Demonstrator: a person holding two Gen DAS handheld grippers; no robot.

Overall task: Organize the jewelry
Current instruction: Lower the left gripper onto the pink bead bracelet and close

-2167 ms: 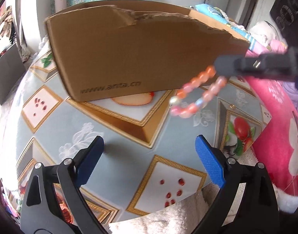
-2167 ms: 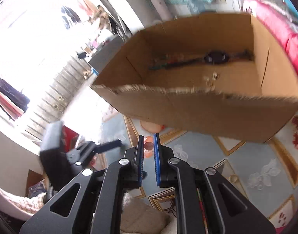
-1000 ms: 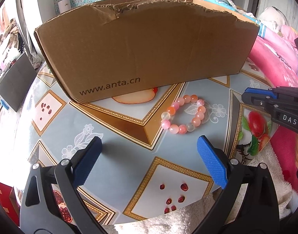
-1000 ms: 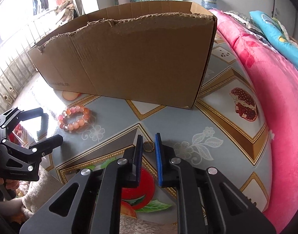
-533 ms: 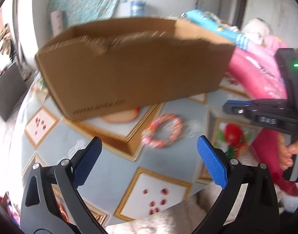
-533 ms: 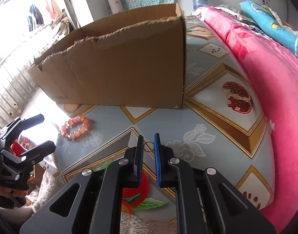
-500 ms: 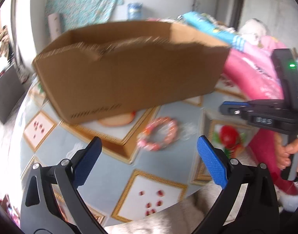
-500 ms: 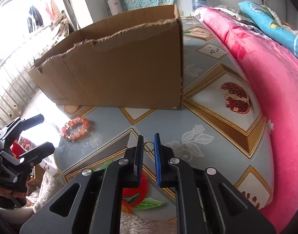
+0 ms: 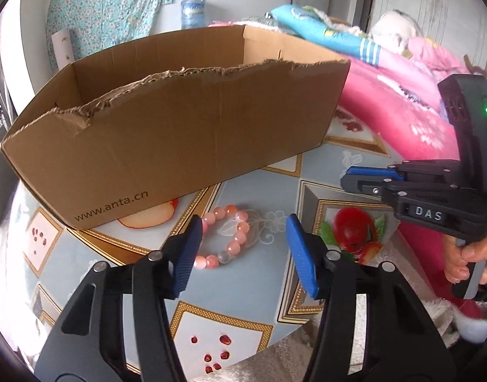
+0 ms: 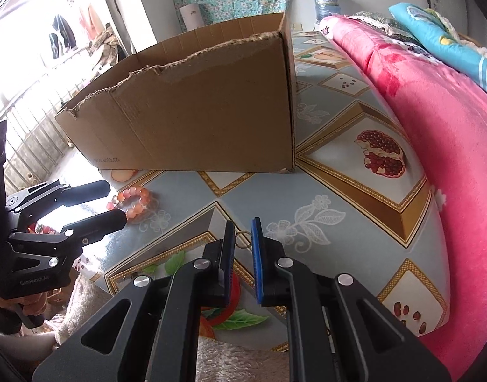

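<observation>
Parts of the scene being hidden or cut off

The floor of the cardboard box (image 9: pixel 179 133) is being screened by its torn front wall in both views; part of the bead bracelet (image 9: pixel 234 238) is being covered by the left gripper (image 9: pixel 243 254); the small ring (image 10: pixel 242 239) is being shown too small for detail.

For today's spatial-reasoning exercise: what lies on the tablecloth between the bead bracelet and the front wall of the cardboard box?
Nothing lies there. In the left wrist view, only bare printed tablecloth separates the bead bracelet from the cardboard box.
</observation>
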